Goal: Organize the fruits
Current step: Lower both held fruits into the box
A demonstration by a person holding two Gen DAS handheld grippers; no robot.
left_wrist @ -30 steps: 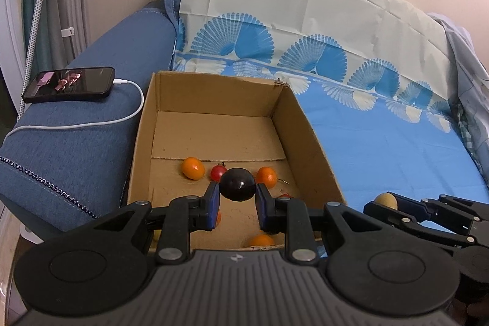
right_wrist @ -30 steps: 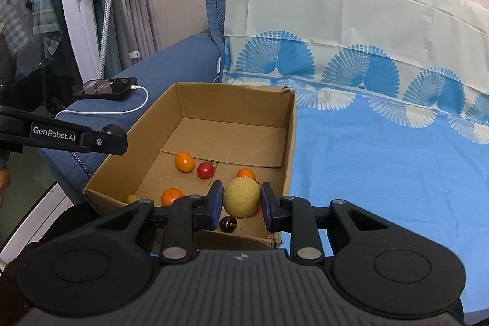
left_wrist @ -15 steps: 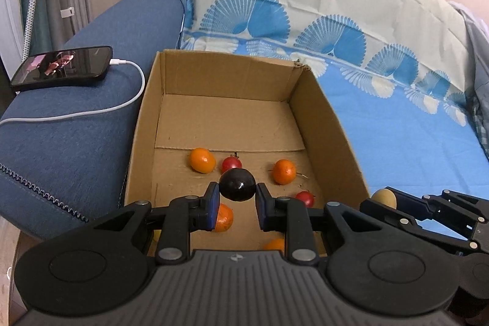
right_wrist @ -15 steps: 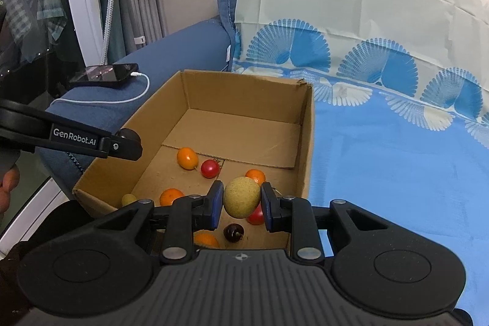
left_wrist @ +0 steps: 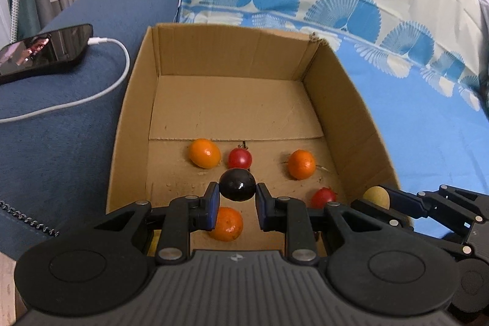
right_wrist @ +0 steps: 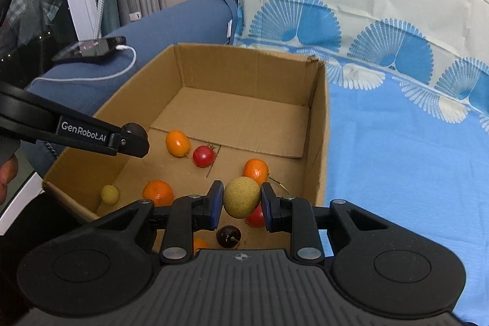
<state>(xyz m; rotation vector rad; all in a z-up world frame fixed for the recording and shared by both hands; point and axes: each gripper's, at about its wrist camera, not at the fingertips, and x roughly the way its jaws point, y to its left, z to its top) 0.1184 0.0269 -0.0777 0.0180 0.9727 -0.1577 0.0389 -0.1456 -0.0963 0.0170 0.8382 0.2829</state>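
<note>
The far half of my cardboard box lay bare from wall to wall, open from above. The near half was crowded: two tangerines and a cherry tomato sat along the floor's fold line, with more fruit scattered toward the near wall, leaving only narrow gaps between. My left gripper reached in over the left wall. Beyond that wall, a phone and its white cable lay across the sofa armrest.
</note>
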